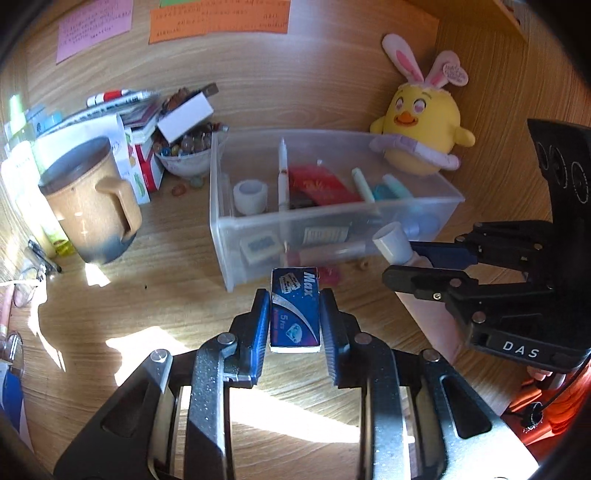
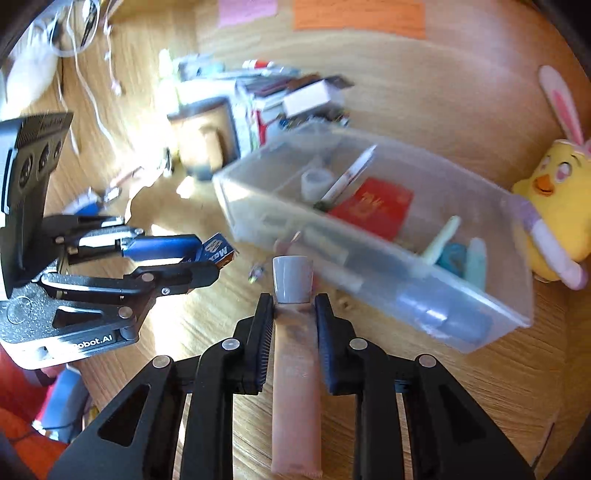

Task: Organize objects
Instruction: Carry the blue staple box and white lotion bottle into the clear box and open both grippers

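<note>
My left gripper (image 1: 294,301) is shut on a small blue "Max" box (image 1: 294,310), held above the wooden desk just in front of a clear plastic bin (image 1: 258,225). My right gripper (image 2: 293,304) is shut on a pink tube with a white cap (image 2: 295,354), also held in front of the bin (image 2: 369,254). The bin holds a tape roll (image 1: 250,196), a white pen (image 1: 283,177), a red packet (image 1: 321,184) and several small items. Each gripper shows in the other's view: the right one with the tube (image 1: 417,264), the left one with the box (image 2: 207,258).
A brown mug (image 1: 90,206) stands left of the bin. Behind it are stacked boxes and papers (image 1: 122,122) and a bowl of glass marbles (image 1: 184,155). A yellow chick plush (image 1: 421,122) sits behind the bin's right end. Coloured notes (image 1: 218,18) hang on the back wall.
</note>
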The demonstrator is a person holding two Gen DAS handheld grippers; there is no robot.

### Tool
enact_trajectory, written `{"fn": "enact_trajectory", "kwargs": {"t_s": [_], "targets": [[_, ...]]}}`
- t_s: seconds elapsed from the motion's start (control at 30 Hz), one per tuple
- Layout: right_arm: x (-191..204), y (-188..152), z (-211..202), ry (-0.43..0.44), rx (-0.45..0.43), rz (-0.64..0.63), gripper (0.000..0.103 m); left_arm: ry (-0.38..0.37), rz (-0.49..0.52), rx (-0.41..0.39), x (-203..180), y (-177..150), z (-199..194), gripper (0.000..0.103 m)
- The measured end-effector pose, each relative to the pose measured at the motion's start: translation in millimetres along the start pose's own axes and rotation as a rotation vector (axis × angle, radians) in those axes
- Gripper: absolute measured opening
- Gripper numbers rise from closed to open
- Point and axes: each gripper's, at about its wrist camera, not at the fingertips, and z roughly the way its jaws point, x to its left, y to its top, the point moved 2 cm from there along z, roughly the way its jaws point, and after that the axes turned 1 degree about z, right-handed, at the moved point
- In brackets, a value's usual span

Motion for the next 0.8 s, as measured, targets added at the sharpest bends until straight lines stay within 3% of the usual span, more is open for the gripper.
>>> {"fn": "enact_trajectory", "kwargs": {"t_s": [0.33, 0.8], "targets": [[-21, 20, -34, -0.028, -0.125, 0.067, 0.02, 0.015, 0.006, -0.086, -15, 33, -12, 0.027], [-39, 56, -77, -0.064, -0.285, 0.094, 0.02, 0.03, -0.015, -0.149, -16, 71, -14, 0.027]]}}
